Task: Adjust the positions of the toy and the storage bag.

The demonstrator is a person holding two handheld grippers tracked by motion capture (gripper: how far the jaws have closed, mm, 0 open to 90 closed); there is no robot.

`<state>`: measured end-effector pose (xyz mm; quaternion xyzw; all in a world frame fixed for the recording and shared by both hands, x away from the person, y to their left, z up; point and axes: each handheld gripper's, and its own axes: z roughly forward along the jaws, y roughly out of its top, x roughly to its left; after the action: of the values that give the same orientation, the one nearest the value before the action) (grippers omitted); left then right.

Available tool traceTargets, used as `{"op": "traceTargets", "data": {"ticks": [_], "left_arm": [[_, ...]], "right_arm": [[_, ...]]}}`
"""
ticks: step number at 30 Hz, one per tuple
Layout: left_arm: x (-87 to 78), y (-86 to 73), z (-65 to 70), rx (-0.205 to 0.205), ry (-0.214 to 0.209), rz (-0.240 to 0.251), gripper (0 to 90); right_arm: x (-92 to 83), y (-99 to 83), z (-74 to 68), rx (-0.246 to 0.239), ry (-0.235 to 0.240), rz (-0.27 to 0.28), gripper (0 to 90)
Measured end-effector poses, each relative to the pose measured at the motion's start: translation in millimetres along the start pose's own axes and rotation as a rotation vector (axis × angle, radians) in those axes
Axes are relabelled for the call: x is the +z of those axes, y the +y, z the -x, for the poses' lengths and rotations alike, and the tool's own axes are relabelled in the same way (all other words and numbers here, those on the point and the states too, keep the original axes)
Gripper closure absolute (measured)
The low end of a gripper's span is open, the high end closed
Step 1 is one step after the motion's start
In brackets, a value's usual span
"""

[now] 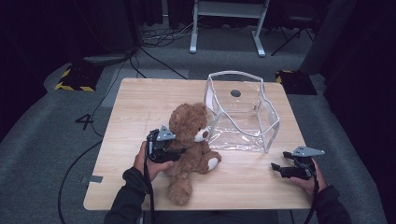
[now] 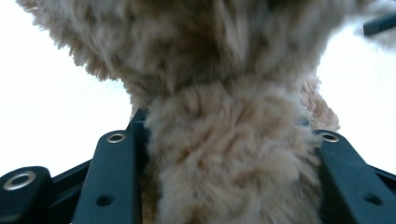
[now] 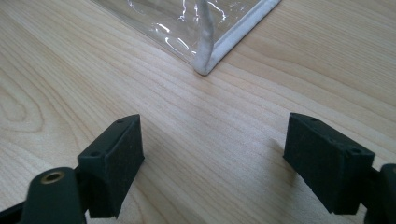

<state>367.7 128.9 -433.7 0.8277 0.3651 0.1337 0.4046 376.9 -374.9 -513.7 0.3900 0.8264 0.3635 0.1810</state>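
Observation:
A brown teddy bear (image 1: 189, 140) sits on the wooden table (image 1: 140, 102), leaning toward the front edge. My left gripper (image 1: 170, 151) is shut on the bear's arm; in the left gripper view the fur (image 2: 233, 163) is pressed between both black jaws. A clear plastic bag with white piping (image 1: 243, 109) stands open just right of the bear. My right gripper (image 1: 276, 169) rests low at the table's front right, open, with bare wood between its pads (image 3: 114, 161). The bag's near corner (image 3: 205, 63) lies a short way ahead of it.
A white desk frame (image 1: 229, 18) and cables stand on the grey floor beyond the table. Yellow-black floor markers (image 1: 74, 79) lie at the back left. Bare table surface lies along the left side and the front right.

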Motion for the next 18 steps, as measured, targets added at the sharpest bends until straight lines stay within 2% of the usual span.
{"op": "traceTargets", "data": {"ticks": [2,15,18], "left_arm": [[0.2,-2.2,0.5,0.012,-0.003,0.007,49.8],[0.1,-9.2,-0.4,0.001,-0.006,0.047,49.9],[-0.9,-10.9,0.6,0.008,-0.003,0.058,50.8]], "right_arm": [[0.0,0.0,-0.1,0.001,0.000,0.000,19.6],[-0.3,-0.2,0.3,-0.004,0.003,0.000,19.5],[-0.2,-0.1,0.3,-0.004,0.005,0.000,19.5]]}}
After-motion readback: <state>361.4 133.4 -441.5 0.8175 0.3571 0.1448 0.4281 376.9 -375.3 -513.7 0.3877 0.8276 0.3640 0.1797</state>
